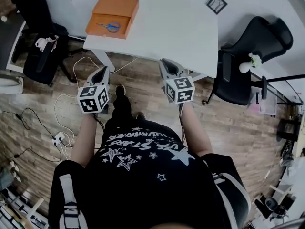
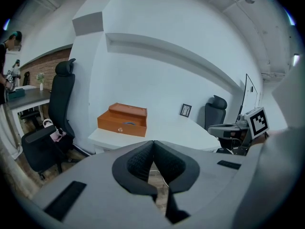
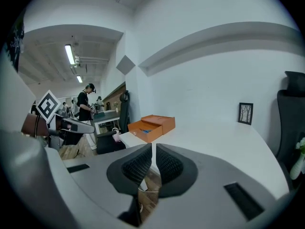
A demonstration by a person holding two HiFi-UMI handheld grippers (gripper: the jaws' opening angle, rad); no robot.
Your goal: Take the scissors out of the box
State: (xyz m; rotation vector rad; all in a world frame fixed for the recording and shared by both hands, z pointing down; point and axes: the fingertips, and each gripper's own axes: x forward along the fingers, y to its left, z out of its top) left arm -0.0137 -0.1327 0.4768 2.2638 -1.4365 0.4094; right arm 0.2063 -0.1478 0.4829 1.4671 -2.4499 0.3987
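The white table (image 1: 183, 32) carried an open orange box (image 1: 114, 11) at its left corner. Short of the table, the left gripper (image 1: 103, 71) and right gripper (image 1: 165, 63) hung with jaws pressed together, empty. Only the head view plainly showed the blue-handled scissors (image 1: 109, 26) lying inside the box. White lettering on the person's black shirt (image 1: 143, 175) was unreadable.

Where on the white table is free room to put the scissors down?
The white table is bare from the orange box at its left corner across to the small picture frame. Only the box corner, holding the scissors, is crowded.
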